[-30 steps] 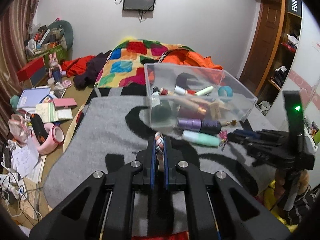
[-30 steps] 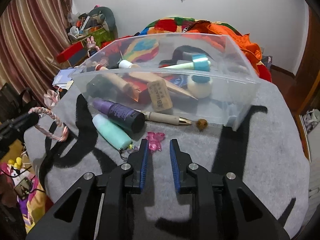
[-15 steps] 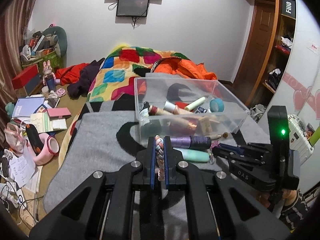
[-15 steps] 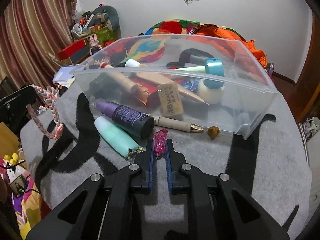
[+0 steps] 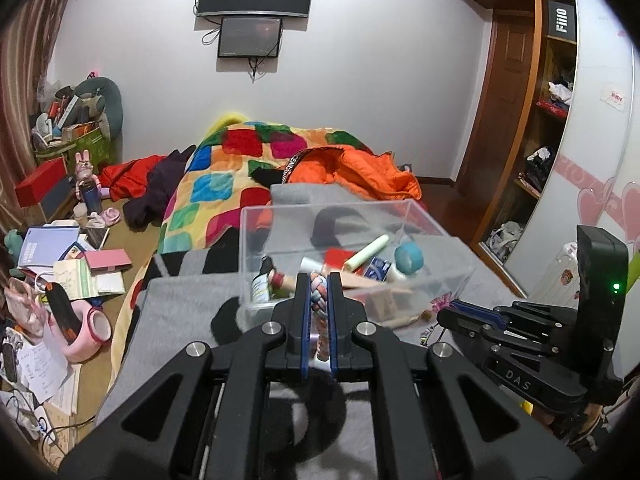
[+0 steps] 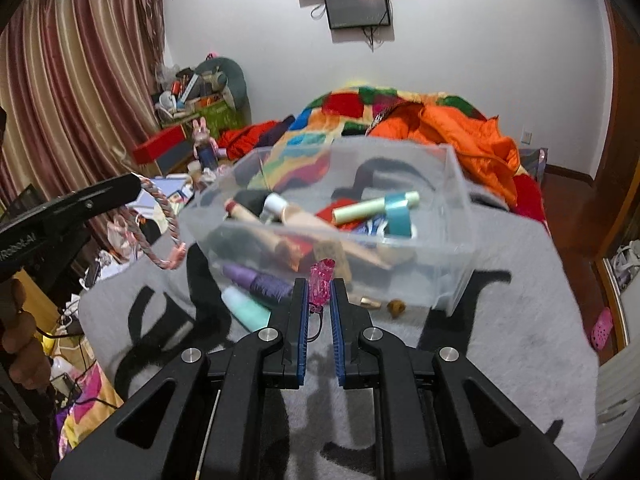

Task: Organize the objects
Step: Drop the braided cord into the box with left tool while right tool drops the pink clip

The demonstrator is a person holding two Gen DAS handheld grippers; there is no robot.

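Transport toward the clear bin (image 6: 456,184) is judged under way: a braided rope ring (image 5: 318,292) is clamped by the left gripper (image 5: 318,300), a pink clip (image 6: 321,282) by the right gripper (image 6: 320,300). Next, both must be carried over the rim and released, 1 at a time.

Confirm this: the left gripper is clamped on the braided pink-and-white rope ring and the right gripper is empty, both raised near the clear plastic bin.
Not quite: the right gripper is not empty. The right wrist view shows it shut on a translucent pink plastic charm. The left gripper does clamp the braided pink-and-white rope ring near the clear plastic bin.
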